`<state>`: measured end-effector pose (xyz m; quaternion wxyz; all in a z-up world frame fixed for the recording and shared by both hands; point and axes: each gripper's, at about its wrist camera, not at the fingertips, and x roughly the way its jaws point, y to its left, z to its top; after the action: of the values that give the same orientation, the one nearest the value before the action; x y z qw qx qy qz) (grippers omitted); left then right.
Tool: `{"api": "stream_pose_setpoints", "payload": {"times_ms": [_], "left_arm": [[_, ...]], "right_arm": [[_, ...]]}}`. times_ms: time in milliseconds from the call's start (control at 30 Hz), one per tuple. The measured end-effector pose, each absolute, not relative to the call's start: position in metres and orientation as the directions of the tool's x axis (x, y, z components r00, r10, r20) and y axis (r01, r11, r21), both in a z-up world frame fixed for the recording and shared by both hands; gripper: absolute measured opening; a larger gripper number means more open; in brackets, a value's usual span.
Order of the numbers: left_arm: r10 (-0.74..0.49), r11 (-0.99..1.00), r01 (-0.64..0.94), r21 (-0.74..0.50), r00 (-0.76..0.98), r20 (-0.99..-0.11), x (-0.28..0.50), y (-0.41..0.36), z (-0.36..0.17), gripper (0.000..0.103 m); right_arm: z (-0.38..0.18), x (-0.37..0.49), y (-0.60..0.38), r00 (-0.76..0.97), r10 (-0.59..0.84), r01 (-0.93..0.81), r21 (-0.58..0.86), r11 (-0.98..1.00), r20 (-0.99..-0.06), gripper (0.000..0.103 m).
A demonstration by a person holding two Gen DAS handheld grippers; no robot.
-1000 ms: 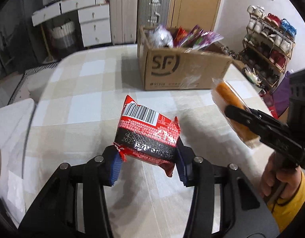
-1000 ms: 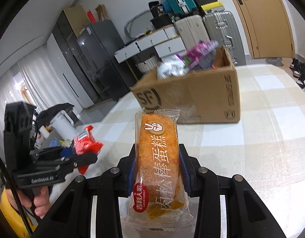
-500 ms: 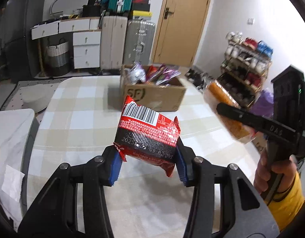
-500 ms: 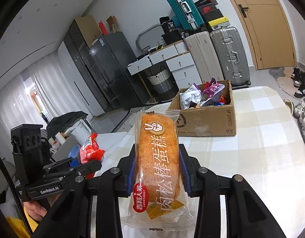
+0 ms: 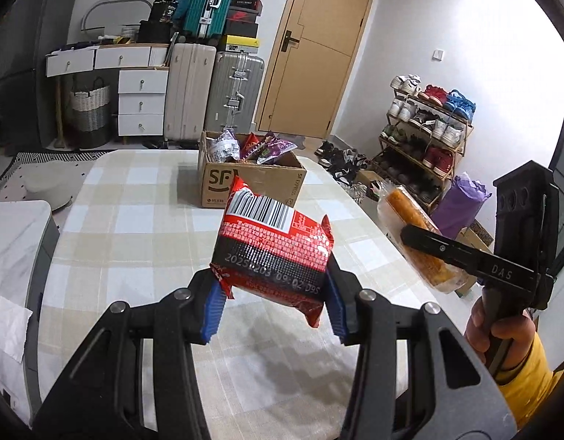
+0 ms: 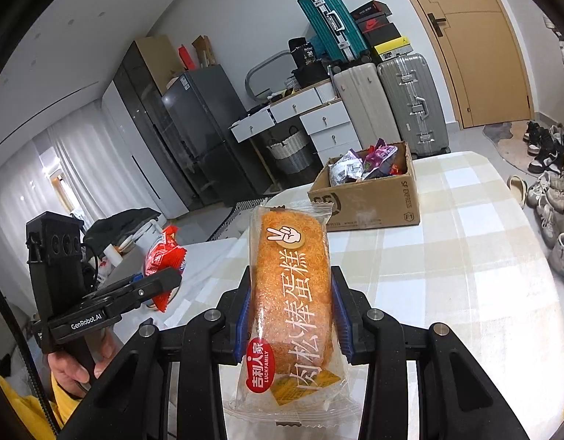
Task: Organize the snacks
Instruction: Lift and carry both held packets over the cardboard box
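While clamped shut on red snack packet (image 5: pixel 273 247) and cake bar (image 6: pixel 291 293) respectively, left gripper (image 5: pixel 273 302) and right gripper (image 6: pixel 291 324) aloft, box (image 5: pixel 252 183) at twelve o'clock.

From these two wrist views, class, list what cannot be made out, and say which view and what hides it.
- Box contents: both views, only the top packets show; the walls hide the rest.
- Red packet front: left view shows only its back; in the right view it is small and partly behind the left tool.
- Cake far side: right view, hidden by the cake itself; left view, partly behind the right tool.
- Table's near edge: both views, the tools hide it.
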<state>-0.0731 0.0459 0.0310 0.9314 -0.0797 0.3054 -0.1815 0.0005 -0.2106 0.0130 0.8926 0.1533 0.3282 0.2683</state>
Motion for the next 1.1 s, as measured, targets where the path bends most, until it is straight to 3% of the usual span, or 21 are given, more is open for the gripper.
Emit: {"api": "stream_pose_setpoints", "payload": {"times_ms": [400,667,833,1100], "left_arm": [[-0.347,0.938,0.286,-0.196,0.747,-0.568,-0.058,0.038,0.03,0.043],[-0.333,0.939,0.319,-0.126,0.76,-0.558,0.02,0.027,0.069,0.043],[-0.377,0.921,0.359,-0.15,0.731,-0.569,0.077,0.019,0.098,0.043],[-0.33,0.939,0.314,-0.138,0.713,-0.618,0.186,0.011,0.118,0.043]], "right_arm": [[0.002,0.032,-0.208,0.615,0.619,-0.39,0.493,0.777,-0.488,0.038],[0.056,0.091,-0.202,0.626,0.63,-0.447,0.451,0.773,-0.46,0.038],[0.099,0.149,-0.199,0.614,0.633,-0.472,0.424,0.773,-0.472,0.038],[0.136,0.259,-0.184,0.614,0.57,-0.446,0.355,0.821,-0.546,0.038]]}}
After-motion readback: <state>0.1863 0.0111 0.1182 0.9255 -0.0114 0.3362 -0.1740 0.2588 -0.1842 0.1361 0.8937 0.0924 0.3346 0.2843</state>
